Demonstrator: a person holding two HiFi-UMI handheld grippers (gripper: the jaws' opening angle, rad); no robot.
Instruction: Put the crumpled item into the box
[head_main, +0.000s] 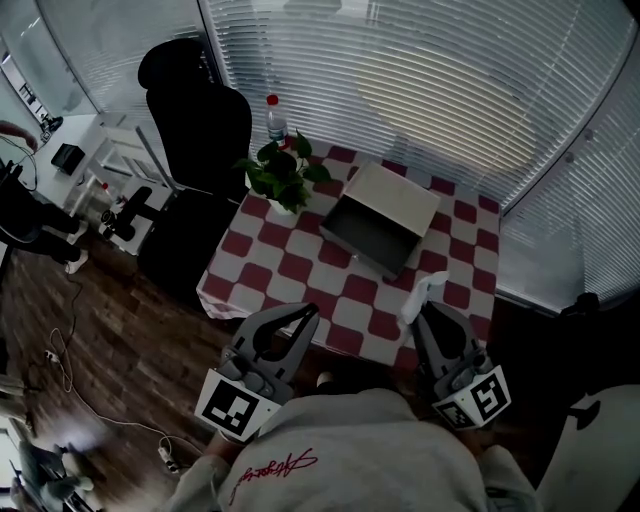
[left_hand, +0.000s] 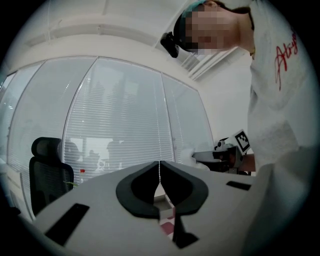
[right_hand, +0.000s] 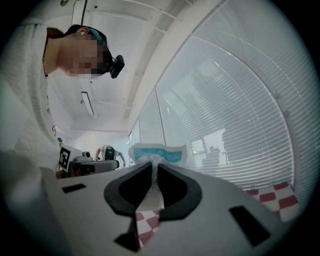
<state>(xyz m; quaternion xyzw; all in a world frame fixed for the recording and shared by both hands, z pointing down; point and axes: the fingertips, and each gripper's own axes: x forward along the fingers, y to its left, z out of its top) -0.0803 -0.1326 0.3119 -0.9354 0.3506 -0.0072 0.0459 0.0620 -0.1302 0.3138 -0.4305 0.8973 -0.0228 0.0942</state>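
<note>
Teal print on the white crumpled packet (right_hand: 157, 154) shows only in the right gripper view. The head view alone shows the open box (head_main: 360, 254) farther back on the checked table (head_main: 290, 270). The right gripper (right_hand: 155, 167) pinches the packet above the table's near edge. The left gripper (left_hand: 160, 170) is clenched on nothing, and both point away from the person.

The checkered table (head_main: 300, 270) bears a box (head_main: 395, 200) and a potted plant (head_main: 283, 172).

The red cursive lettering (head_main: 275, 466) on the person's white shirt (head_main: 385, 445) cannot be made out; nothing else is readable.
</note>
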